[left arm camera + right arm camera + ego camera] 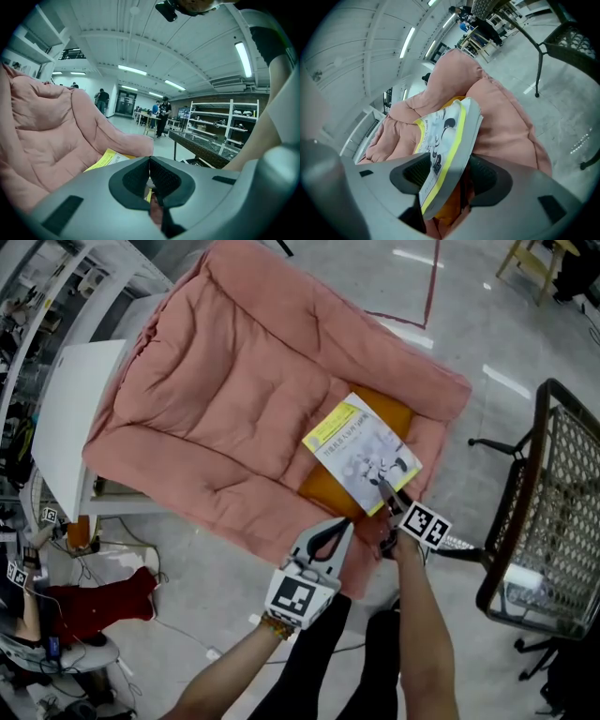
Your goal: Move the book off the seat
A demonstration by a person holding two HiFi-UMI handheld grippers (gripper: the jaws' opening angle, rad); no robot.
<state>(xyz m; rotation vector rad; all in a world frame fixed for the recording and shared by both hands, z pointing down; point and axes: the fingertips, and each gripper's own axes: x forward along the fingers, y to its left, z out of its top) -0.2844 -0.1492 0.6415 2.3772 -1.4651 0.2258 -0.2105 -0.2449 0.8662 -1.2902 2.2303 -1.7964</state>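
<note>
The book (364, 451) has a white cover with dark drawings, a yellow band along its edges and a yellow block near its spine. It lies flat on an orange cushion (328, 486) at about 4 o'clock on the pink padded seat (234, 381). The right hand-held gripper (384, 486) reaches in at the book's 5 o'clock edge. In the right gripper view, its jaws stand wide apart with the book's edge (445, 136) between them; the grip is released, with a gap on the page side. The left hand-held gripper (345, 523) hangs by the seat's 6 o'clock rim, clenched on nothing, its pads (140, 178) meeting.
</note>
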